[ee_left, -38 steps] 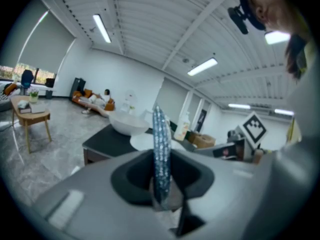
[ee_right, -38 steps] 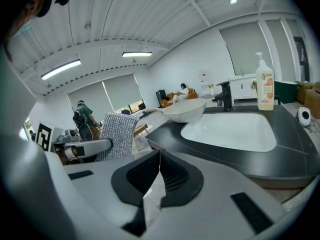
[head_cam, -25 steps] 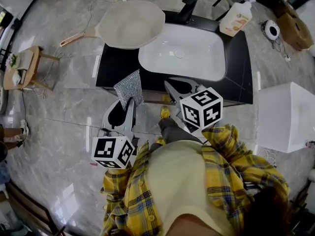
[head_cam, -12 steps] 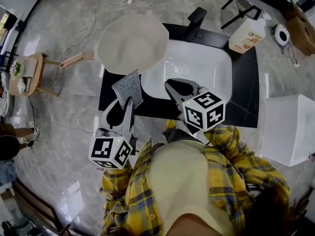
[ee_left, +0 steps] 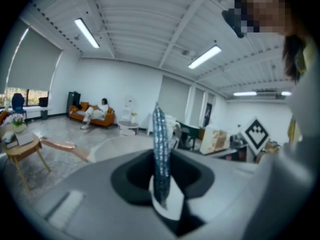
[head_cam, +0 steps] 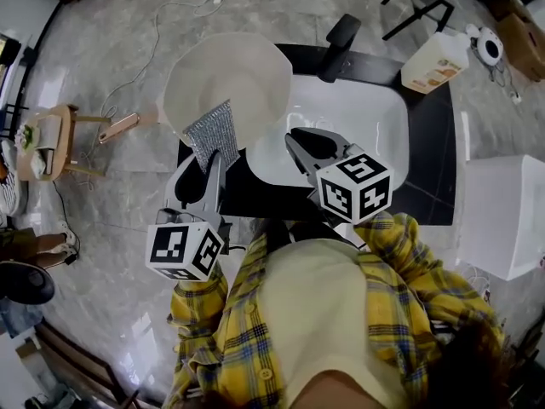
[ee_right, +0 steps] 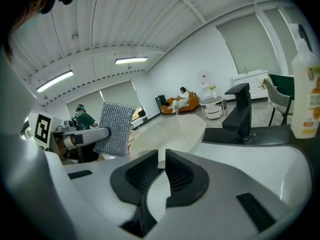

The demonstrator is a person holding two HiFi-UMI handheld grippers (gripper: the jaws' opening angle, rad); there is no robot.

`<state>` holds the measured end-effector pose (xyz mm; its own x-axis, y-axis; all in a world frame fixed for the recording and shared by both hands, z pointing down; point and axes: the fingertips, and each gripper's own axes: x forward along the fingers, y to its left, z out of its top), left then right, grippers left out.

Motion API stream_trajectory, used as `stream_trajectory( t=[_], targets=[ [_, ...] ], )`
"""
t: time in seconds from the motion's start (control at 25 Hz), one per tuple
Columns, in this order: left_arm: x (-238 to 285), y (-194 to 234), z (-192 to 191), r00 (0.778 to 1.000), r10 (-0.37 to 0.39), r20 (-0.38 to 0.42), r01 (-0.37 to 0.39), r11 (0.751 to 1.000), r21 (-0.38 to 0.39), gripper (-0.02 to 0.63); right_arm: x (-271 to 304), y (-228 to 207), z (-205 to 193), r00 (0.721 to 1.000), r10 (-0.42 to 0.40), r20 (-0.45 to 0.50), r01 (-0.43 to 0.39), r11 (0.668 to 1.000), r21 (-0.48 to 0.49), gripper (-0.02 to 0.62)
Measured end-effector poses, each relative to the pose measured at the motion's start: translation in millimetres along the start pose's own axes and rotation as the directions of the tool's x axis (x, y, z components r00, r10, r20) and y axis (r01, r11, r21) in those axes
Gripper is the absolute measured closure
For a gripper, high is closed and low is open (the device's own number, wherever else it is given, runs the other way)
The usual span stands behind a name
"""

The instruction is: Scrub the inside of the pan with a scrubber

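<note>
The cream pan (head_cam: 226,75) rests on the counter's left end, its pinkish handle (head_cam: 119,127) pointing left past the edge. My left gripper (head_cam: 213,157) is shut on a silver mesh scrubber (head_cam: 210,132), which stands upright over the pan's near rim. In the left gripper view the scrubber (ee_left: 160,144) shows edge-on between the jaws, with the pan (ee_left: 117,146) beyond. My right gripper (head_cam: 313,143) hovers over the white sink (head_cam: 375,118), shut and holding nothing. The right gripper view shows the scrubber (ee_right: 116,129), the pan (ee_right: 172,134) and my right gripper (ee_right: 161,158).
A black faucet (head_cam: 339,39) stands behind the sink on the black counter (head_cam: 430,156). A soap bottle (head_cam: 433,63) sits at the far right corner. A white box (head_cam: 509,216) is at the right, a small wooden stool (head_cam: 47,139) at the left.
The left gripper carried the scrubber forward from the counter's front edge to the pan's near rim. The right gripper advanced over the sink.
</note>
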<state>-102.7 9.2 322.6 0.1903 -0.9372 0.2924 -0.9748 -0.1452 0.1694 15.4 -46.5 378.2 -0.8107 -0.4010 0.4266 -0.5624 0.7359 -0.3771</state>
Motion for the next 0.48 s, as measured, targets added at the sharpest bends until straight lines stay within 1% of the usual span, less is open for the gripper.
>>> stream_trajectory(
  t=[0.08, 0.2, 0.28, 0.4, 0.48],
  targets=[
    [9.4, 10.7, 8.5, 1.000, -0.023, 0.009, 0.023, 1.000, 0.017, 0.518, 6.6, -4.9, 6.7, 0.999, -0.031, 0.015, 0.030, 0.999, 0.009, 0.578],
    [24.0, 24.1, 19.2, 0.997, -0.076, 0.012, 0.076, 0.996, 0.044, 0.518, 13.6, -15.4, 16.9, 0.993, -0.110, 0.040, 0.109, 0.994, 0.032, 0.578],
    [31.1, 33.1, 26.8, 0.995, -0.100, 0.013, 0.098, 0.991, 0.088, 0.518, 20.2, -19.8, 22.5, 0.987, -0.154, 0.048, 0.152, 0.987, 0.053, 0.578],
    [44.0, 46.7, 36.5, 0.993, -0.122, 0.007, 0.119, 0.977, 0.176, 0.518, 31.6, -26.6, 32.6, 0.974, -0.219, 0.061, 0.215, 0.974, 0.067, 0.578],
    [53.1, 53.6, 41.3, 0.988, -0.154, -0.004, 0.152, 0.966, 0.209, 0.518, 37.6, -31.4, 36.9, 0.962, -0.266, 0.067, 0.261, 0.962, 0.076, 0.578]
  ],
)
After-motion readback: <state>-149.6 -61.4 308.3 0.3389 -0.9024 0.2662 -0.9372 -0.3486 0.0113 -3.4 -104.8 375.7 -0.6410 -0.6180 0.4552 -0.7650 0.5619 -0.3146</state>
